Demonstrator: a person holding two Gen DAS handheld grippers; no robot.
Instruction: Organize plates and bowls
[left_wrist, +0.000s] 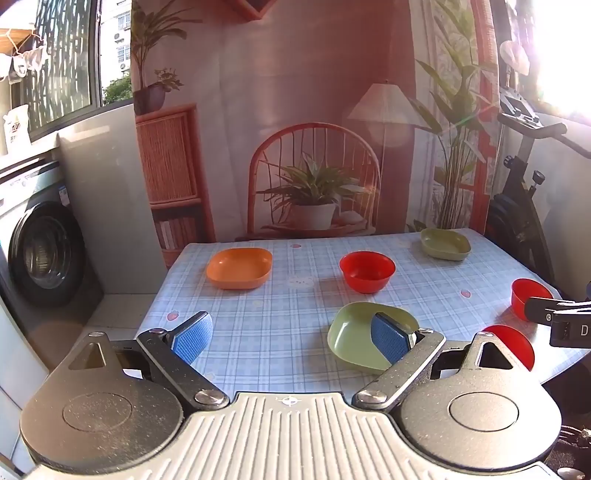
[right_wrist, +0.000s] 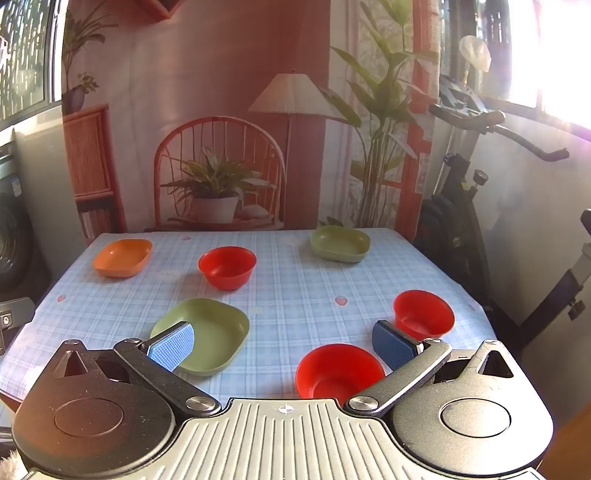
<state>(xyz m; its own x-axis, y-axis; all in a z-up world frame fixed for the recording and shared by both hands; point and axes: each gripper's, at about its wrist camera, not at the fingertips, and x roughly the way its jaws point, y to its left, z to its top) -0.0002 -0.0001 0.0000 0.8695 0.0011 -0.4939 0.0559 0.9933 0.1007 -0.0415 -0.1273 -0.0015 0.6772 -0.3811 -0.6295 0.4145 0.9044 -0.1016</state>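
The tablecloth (right_wrist: 295, 291) is pale blue and white plaid, dotted with small pink strawberry marks. On it sit an orange plate (right_wrist: 123, 257), three red bowls – one far (right_wrist: 227, 267), one at right (right_wrist: 423, 314), one nearest (right_wrist: 340, 370) – and two olive-green plates, far (right_wrist: 340, 243) and near (right_wrist: 214, 334). Both grippers' finger pads (right_wrist: 171, 346) are blue with a fine dotted texture, on black and grey metal.
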